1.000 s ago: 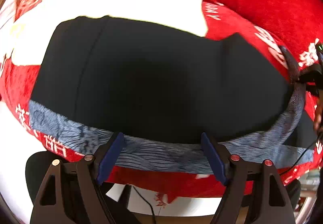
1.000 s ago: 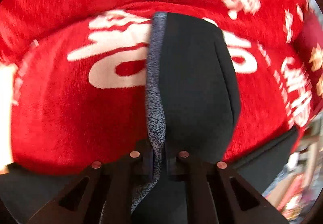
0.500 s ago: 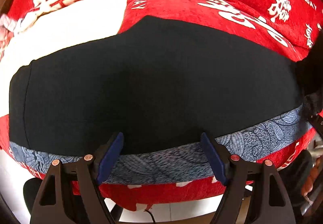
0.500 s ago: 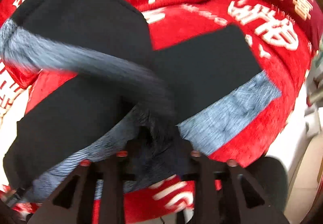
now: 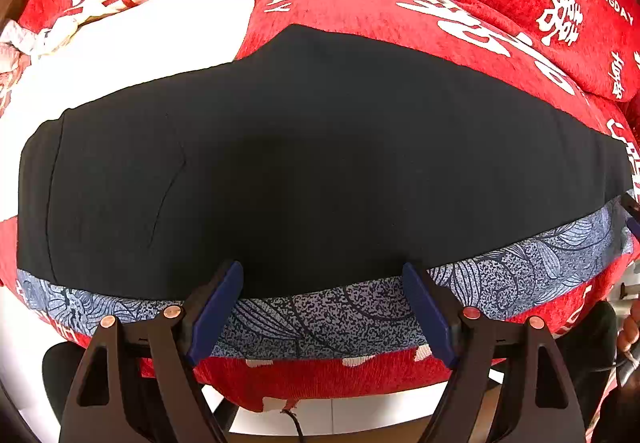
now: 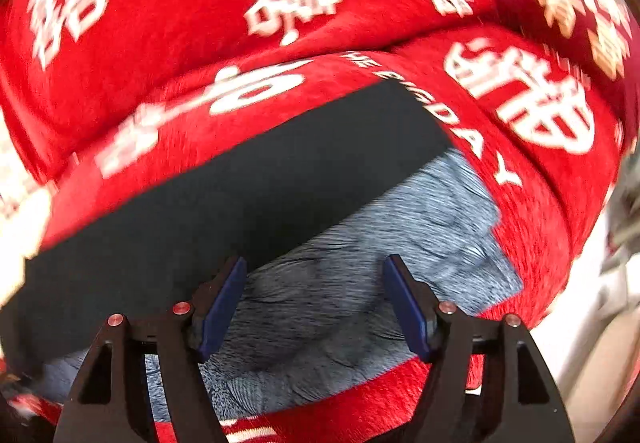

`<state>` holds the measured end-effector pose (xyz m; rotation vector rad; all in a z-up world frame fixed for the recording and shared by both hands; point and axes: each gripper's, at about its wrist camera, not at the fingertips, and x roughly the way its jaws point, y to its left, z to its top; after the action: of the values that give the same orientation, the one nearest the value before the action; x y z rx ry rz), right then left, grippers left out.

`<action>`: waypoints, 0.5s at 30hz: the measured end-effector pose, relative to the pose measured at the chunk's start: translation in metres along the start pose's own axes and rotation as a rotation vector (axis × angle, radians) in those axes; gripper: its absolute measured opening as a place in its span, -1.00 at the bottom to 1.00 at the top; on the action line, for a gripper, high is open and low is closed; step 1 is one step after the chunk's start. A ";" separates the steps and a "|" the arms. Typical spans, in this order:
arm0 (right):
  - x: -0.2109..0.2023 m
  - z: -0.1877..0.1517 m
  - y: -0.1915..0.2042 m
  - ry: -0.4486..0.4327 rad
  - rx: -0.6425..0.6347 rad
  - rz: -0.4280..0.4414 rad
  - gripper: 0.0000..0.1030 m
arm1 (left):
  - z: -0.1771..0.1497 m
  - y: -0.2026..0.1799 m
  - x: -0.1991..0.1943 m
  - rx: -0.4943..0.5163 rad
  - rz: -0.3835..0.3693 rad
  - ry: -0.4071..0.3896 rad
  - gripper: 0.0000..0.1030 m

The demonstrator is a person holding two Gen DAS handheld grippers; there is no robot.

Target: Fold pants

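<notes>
Blurring in your right wrist view softens the red cushion (image 6: 532, 227). One pair of black pants (image 5: 320, 163) lies flat across it, blue patterned band (image 5: 520, 275) nearest you. Your left gripper (image 5: 323, 309) and right gripper (image 6: 314, 303) both hover wide apart, holding nothing.
</notes>
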<state>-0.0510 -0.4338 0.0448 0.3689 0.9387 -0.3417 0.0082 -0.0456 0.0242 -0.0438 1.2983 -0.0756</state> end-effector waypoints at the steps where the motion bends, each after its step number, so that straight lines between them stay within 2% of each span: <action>1: -0.004 0.000 -0.011 -0.008 0.033 0.017 0.44 | 0.000 0.000 0.000 -0.002 0.005 0.001 0.60; 4: -0.013 0.002 -0.048 -0.044 0.112 0.058 0.44 | 0.000 -0.002 0.001 -0.002 0.026 0.000 0.61; 7: -0.018 0.009 -0.077 -0.086 0.127 0.034 0.44 | 0.000 -0.005 0.001 -0.002 0.037 -0.001 0.60; 12: -0.006 0.030 -0.088 -0.059 -0.022 0.057 0.44 | -0.001 -0.003 0.001 -0.018 0.045 0.001 0.61; 15: 0.004 0.038 -0.085 -0.028 -0.096 0.106 0.44 | 0.001 -0.003 0.001 -0.025 0.050 0.005 0.61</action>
<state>-0.0588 -0.5264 0.0481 0.3237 0.9011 -0.2038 0.0092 -0.0488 0.0232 -0.0323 1.3044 -0.0166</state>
